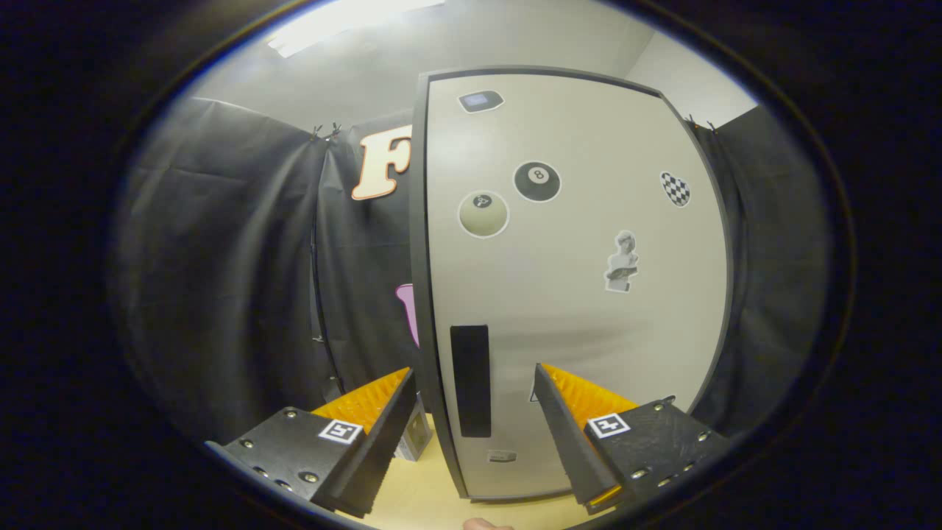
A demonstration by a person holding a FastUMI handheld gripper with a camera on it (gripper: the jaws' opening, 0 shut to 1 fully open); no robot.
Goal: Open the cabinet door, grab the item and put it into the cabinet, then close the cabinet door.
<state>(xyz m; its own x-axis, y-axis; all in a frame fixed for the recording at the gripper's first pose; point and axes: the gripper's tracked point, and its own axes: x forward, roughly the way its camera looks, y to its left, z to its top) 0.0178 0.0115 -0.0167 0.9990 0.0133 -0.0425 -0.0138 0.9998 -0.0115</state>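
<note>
A tall cabinet (574, 294) with a pale door in a dark frame stands right ahead of me, its door closed. Several stickers dot the door. A black upright handle (471, 379) sits low near the door's left edge, between my two fingers and just beyond them. My gripper (475, 390) is open, with one finger on each side of the handle and nothing held. A small grey box-like item (416, 436) peeks out behind the left finger, beside the cabinet's left edge.
The cabinet stands on a light wooden tabletop (427, 500). Black cloth walls hang to the left and right of the cabinet. A bit of a hand (486, 524) shows below the fingers.
</note>
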